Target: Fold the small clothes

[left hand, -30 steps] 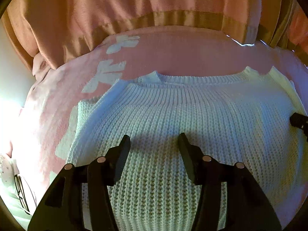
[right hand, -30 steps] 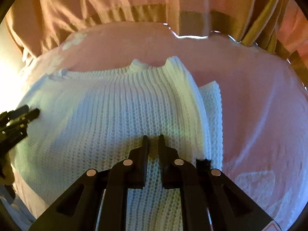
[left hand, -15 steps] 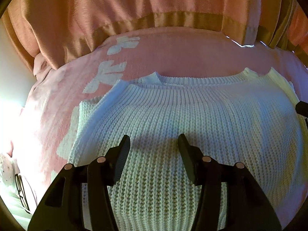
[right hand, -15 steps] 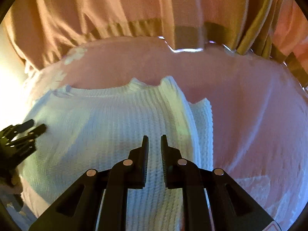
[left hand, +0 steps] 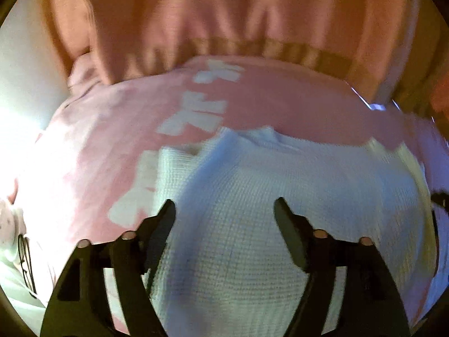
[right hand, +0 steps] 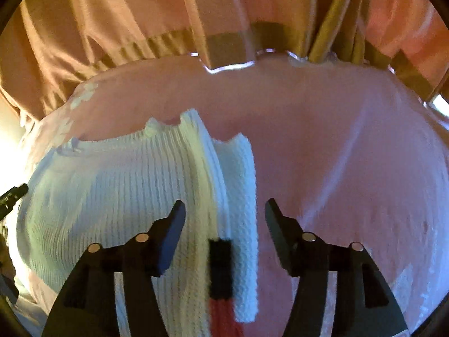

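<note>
- Now the right gripper [right hand: 224,210] stands with its jaws wide apart, where half a second ago they were nearly together over the knit; whatever it pinched is let go
- The left gripper [left hand: 224,210] is apart too, as it was before, hovering over the white sweater [left hand: 280,196] and clamped on nothing
- So the sweater lies free on the pink cloth [right hand: 336,154], its sleeve [right hand: 238,182] already turned in along the right side; I judge 1 side fold done and the next fold not yet begun
- A black tag [right hand: 220,266] with red below it shows between the right jaws, on the knit
- Edges: the neckline [left hand: 266,137] faces the far side, near the person's peach top [left hand: 224,14]; the folded right edge runs toward the camera
- Room: bare pink cloth lies open to the right of the sweater, less on the left, where white print marks [left hand: 193,118] sit just beside it
</note>
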`<state>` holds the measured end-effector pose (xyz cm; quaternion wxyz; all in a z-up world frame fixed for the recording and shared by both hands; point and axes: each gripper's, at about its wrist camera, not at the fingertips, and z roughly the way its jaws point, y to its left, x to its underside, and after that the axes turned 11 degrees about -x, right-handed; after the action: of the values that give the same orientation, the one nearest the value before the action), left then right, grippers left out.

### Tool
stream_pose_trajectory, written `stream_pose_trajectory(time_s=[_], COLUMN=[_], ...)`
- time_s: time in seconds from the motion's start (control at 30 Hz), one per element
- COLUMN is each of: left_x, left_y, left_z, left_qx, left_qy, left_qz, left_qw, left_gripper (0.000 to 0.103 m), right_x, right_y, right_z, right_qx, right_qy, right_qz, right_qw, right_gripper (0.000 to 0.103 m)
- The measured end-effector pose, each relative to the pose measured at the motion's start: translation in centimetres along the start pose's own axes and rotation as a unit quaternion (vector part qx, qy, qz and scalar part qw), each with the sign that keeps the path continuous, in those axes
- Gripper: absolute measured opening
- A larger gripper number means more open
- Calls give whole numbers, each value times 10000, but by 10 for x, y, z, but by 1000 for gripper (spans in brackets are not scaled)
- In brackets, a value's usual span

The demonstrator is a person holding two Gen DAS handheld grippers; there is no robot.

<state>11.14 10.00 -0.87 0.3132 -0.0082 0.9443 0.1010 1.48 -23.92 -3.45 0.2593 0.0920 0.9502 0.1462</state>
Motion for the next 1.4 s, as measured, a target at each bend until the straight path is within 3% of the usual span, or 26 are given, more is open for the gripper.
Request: stream_pose_trajectory(time_s=[0.2,0.47,0.57,0.6,0.63,0.67,0.7,0.77,0.87,0.93,1.03,1.13,1.17,1.23,1.27,1.33,1.4], left_x=[11,38,39,38,36,35,32,26,17,16,30,48,51,49,46,43,42], left_y=[45,51,52,53,53,53,53,54,58,59,52,36,32,29,26,23,17], left_z=[18,55,60,60,60,58,54,42,15,0,3,30,35,32,27,22,20], left_qx=[200,904,1086,1134,1213,1340,1484,1495,1826,2030,1977,1509,1360,1192,1130,1055,948], left_qy=[444,1326,1497,1536,1564,1593,1634,1539,1343,1288,1504,1955,1961,1839,1758,1640,1592], left_qz=[-580,-921,-1143,-1171,-1196,-1223,-1239,-1224,-1260,-1224,-1139,-922,-877,-857,-785,-734,-664], left_qw=[9971,9827,9761,9746,9729,9704,9674,9690,9658,9629,9619,9646,9671,9719,9748,9780,9804], left_gripper=[80,80,75,70,55,36,30,25,25,25,26,27,31,32,32,32,32], right_x=[22,28,27,27,26,24,21,14,8,10,18,32,34,31,28,23,18], right_y=[-7,-6,-8,-8,-9,-8,-8,-5,0,-2,-14,-21,-20,-13,-6,7,23], right_z=[12,31,33,32,29,23,14,-11,-48,-66,-57,-12,-7,-12,-22,-45,-63], right_qx=[-304,-596,-732,-765,-825,-845,-836,-953,-1116,-1007,-555,-138,-17,195,372,756,700], right_qy=[479,733,689,639,590,494,414,120,-178,-271,-33,729,757,624,394,-149,-581], right_qz=[49,387,515,519,515,467,404,288,105,4,44,-26,-60,-243,-389,-667,-905], right_qw=[9984,9948,9936,9937,9935,9941,9948,9950,9935,9945,9984,9972,9971,9976,9978,9948,9917], right_gripper=[69,77,64,51,42,23,16,14,14,14,15,19,23,26,27,38,44])
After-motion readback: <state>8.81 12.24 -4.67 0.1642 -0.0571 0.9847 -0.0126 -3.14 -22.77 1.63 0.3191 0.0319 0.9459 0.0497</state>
